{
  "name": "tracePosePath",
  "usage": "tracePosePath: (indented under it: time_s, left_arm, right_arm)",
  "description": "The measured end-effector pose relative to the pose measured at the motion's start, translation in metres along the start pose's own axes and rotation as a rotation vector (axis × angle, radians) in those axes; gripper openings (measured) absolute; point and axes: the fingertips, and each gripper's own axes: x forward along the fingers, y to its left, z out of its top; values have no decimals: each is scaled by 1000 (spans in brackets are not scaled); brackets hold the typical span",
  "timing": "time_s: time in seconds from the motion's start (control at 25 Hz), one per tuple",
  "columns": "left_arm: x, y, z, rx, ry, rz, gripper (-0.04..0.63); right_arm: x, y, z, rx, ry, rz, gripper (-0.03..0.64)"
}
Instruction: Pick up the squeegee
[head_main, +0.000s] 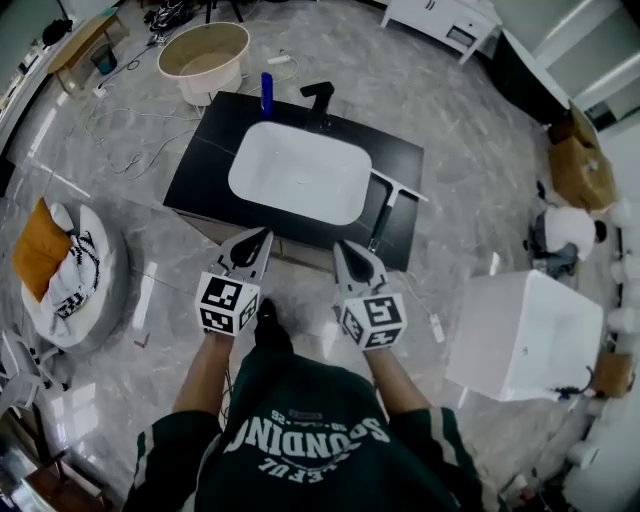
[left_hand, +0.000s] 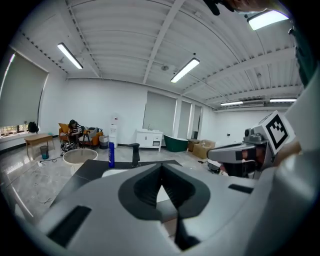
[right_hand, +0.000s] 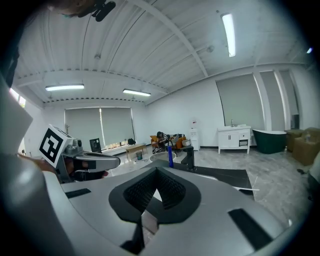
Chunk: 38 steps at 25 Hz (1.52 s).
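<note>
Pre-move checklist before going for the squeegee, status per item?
1. Squeegee located: ok. It lies on the right end of the black counter, beside the white sink.
2. Squeegee unobstructed: ok. Nothing rests on it.
3. Right gripper empty: ok. Nothing is between its jaws.
4. Right gripper open for the grasp: not ok. Its jaws are shut.
5. Left gripper out of the way: ok. It is shut, empty and on the far side of the sink from the squeegee.
6. Handle within reach from this stance: cannot tell.
</note>
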Motion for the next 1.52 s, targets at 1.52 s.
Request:
tracePosePath:
  time_s: [1.52]
  left_arm:
    - [217, -4, 52, 166, 65, -417, 2]
  right_arm:
    - [70, -170, 9, 119, 49, -499, 2]
